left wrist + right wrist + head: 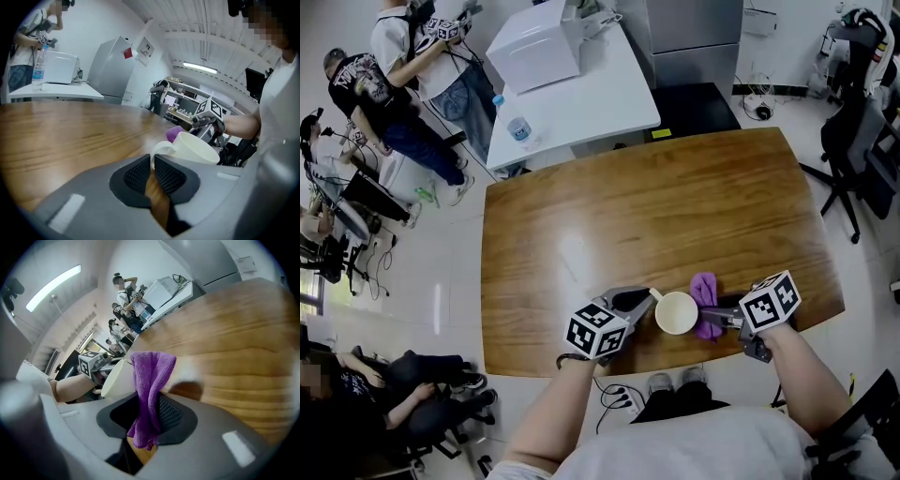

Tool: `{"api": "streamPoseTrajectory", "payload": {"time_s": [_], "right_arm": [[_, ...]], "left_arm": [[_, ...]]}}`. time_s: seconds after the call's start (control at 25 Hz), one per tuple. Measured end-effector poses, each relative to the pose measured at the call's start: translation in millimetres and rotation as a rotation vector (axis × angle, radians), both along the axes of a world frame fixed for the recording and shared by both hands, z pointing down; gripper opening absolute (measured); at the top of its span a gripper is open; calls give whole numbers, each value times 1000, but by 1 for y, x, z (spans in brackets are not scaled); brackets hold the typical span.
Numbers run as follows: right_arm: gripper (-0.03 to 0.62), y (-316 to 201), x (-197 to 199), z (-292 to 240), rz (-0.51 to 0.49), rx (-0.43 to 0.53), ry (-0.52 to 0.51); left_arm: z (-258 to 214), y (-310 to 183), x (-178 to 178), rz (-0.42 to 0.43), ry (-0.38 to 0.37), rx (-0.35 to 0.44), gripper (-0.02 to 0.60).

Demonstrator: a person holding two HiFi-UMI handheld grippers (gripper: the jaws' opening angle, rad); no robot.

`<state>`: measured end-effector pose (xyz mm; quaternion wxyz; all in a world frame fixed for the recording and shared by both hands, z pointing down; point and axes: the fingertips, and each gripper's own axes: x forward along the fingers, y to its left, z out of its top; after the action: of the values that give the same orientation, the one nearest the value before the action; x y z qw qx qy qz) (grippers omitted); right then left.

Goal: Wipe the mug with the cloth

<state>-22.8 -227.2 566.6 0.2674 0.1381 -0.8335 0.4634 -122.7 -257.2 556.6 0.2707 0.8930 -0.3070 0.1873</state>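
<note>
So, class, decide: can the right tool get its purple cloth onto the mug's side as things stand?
Probably yes. The right tool grips the cloth, which hangs right beside the mug with nothing between them. The left tool pinches the handle on the far side.

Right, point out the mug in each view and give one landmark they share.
Head view: mug low centre, near the front edge of the table.
Left gripper view: mug right of centre, just past the jaws, handle between them.
Right gripper view: mug left of centre, behind the purple cloth.
Shared landmark: that purple cloth, beside the mug.
</note>
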Motion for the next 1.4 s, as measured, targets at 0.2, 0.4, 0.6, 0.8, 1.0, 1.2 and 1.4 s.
{"api": "streamPoseTrajectory", "payload": {"time_s": [0.2, 0.4, 0.6, 0.8, 1.0, 1.2, 1.4], "right_arm": [[112, -23, 4, -41, 36, 97, -61], [112, -36, -13, -75, -5, 159, -141], [110, -35, -26, -60, -35, 121, -124], [110, -26, -30, -24, -46, 63, -64], [110, -26, -36, 2, -58, 56, 0], [110, -25, -37, 3, -69, 48, 11], [110, -37, -41, -25, -19, 99, -39]], "left_arm": [[-1, 1, 1, 19, 11, 5, 15], [-1, 1, 8, 60, 22, 16, 15], [-1, -2, 14, 76, 33, 14, 15], [-1, -1, 22, 88, 44, 9, 19], [0, -3, 14, 83, 55, 10, 20], [-2, -1, 12, 72, 62, 11, 21], [-4, 1, 11, 76, 59, 13, 21]]}}
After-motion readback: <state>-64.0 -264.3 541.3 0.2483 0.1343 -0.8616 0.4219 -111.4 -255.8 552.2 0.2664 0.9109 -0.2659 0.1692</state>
